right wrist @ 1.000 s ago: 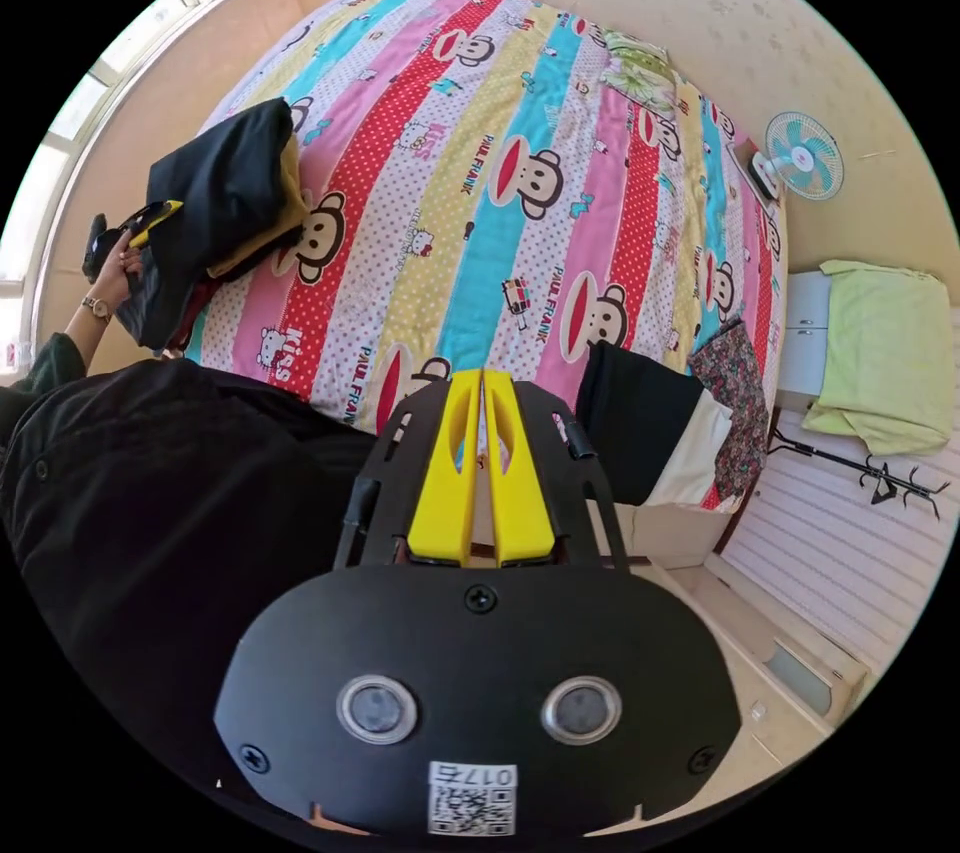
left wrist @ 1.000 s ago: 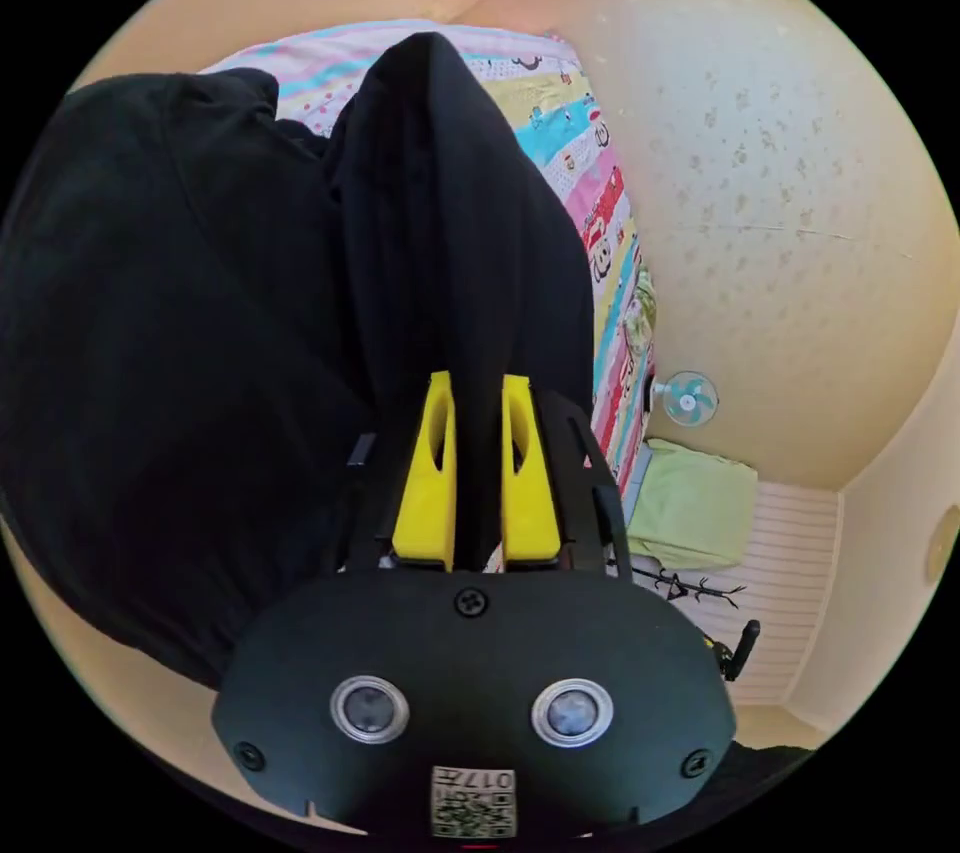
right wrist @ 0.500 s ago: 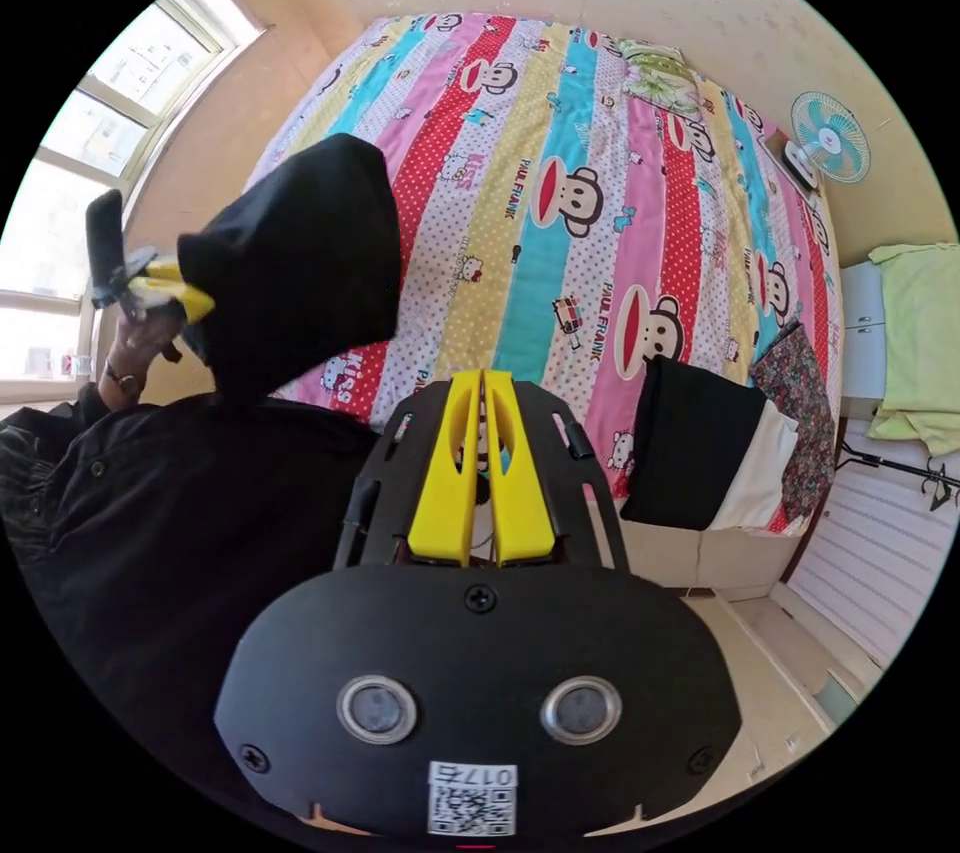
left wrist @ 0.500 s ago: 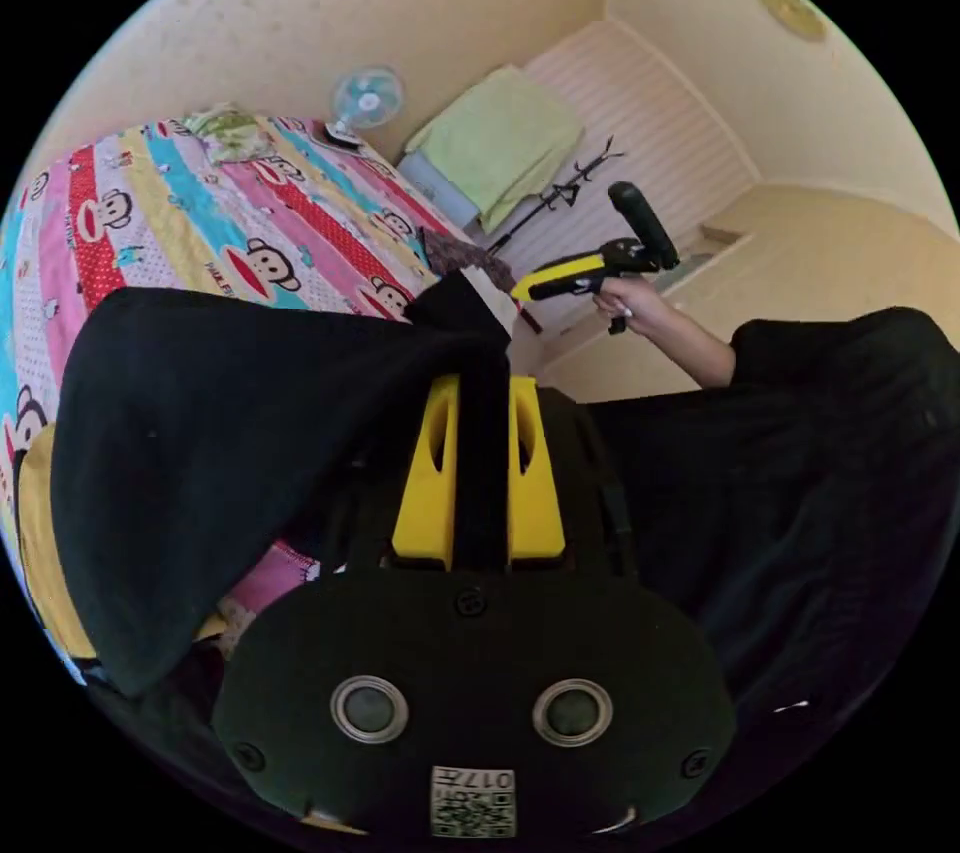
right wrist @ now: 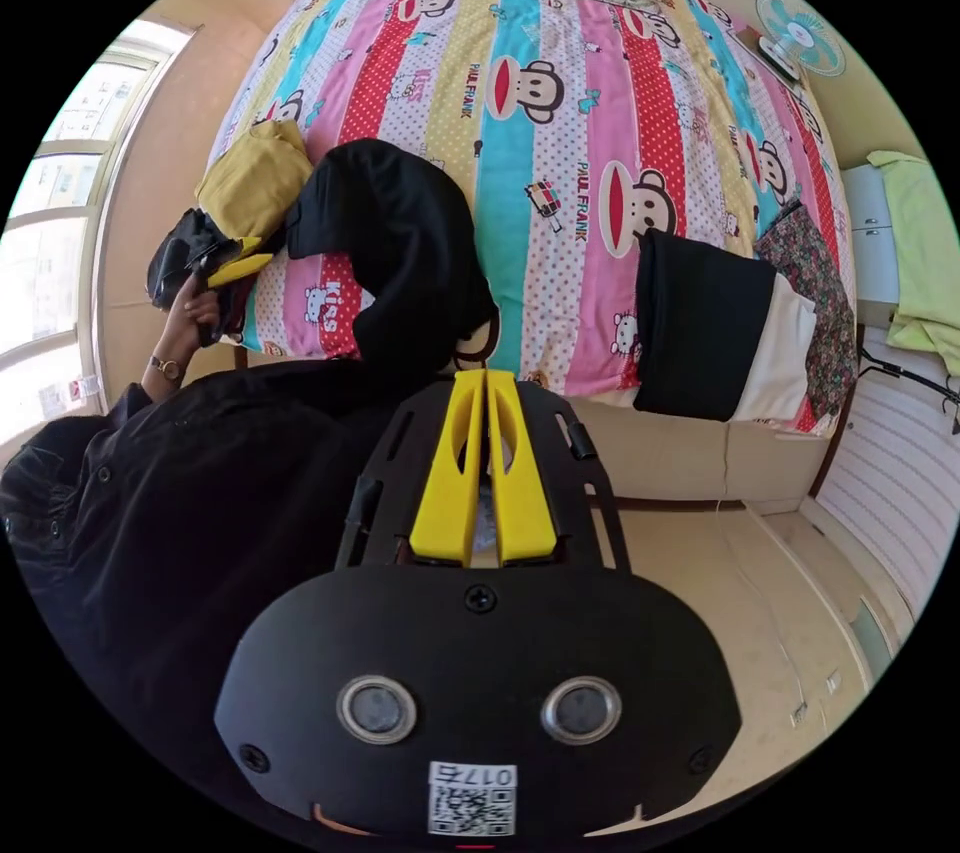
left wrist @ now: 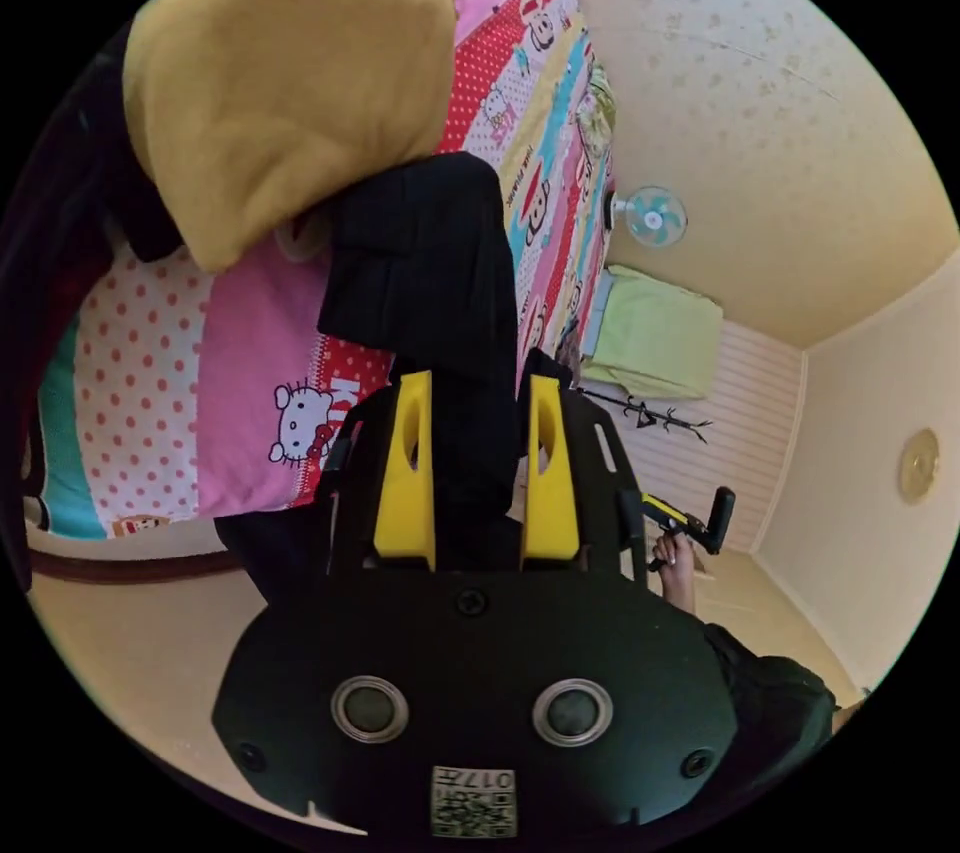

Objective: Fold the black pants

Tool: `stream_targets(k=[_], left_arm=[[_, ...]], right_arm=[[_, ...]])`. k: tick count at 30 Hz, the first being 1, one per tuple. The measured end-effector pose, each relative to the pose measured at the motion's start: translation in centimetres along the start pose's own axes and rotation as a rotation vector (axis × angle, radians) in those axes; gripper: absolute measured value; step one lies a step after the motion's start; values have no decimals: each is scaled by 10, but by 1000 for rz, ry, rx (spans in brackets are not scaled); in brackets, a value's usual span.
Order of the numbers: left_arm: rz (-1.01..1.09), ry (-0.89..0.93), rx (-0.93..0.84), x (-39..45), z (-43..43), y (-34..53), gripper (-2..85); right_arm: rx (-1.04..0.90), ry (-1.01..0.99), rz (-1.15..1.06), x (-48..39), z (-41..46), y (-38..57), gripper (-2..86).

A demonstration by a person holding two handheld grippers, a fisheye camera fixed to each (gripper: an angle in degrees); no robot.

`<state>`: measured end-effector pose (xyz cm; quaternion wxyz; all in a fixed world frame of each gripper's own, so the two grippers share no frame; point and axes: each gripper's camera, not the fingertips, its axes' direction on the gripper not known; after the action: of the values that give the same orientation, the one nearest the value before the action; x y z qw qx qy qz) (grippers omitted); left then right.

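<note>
Black pants point(left wrist: 420, 273) | between left gripper point(left wrist: 470, 393) jaws, slightly parted | right gripper point(right wrist: 485, 383) closed, empty

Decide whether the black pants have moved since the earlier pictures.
Yes. The black pants, earlier held up at the striped cartoon bedsheet's window-side edge, now lie draped further in, beside the mustard-yellow garment.

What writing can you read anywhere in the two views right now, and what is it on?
"PAUL FRANK": printed on the bedsheet, repeated along its stripes.
"kiss": on the bedsheet's red stripe, beside the black pants.
Tag on the right gripper body: a code label, left unread.
Other small prints on the sheet: too small to read.
</note>
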<state>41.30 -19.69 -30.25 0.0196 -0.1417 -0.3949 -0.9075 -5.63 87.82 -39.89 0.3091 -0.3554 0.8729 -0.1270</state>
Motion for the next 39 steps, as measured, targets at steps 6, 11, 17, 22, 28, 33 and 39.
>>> stream_targets(k=[6, 11, 17, 22, 28, 33, 39], left_arm=[[-425, 361, -65, -95, 72, -18, 181], [-436, 1042, -7, -114, 135, -18, 70], [172, 823, 151, -10, 66, -7, 40], [643, 557, 44, 164, 72, 38, 45], [830, 360, -22, 301, 175, 135, 46], [892, 191, 5, 320, 236, 203, 44], [887, 62, 25, 278, 264, 229, 49]], right_arm=[[-26, 14, -46, -14, 13, 27, 5], [8, 31, -114, -15, 14, 57, 8], [295, -170, -226, 2, -20, 96, 32], [469, -316, -338, -7, -62, 95, 137], [552, -203, -343, -61, -78, 59, 223], [609, 28, -299, -94, -78, 46, 196], [667, 147, -485, -141, -66, 42, 108]])
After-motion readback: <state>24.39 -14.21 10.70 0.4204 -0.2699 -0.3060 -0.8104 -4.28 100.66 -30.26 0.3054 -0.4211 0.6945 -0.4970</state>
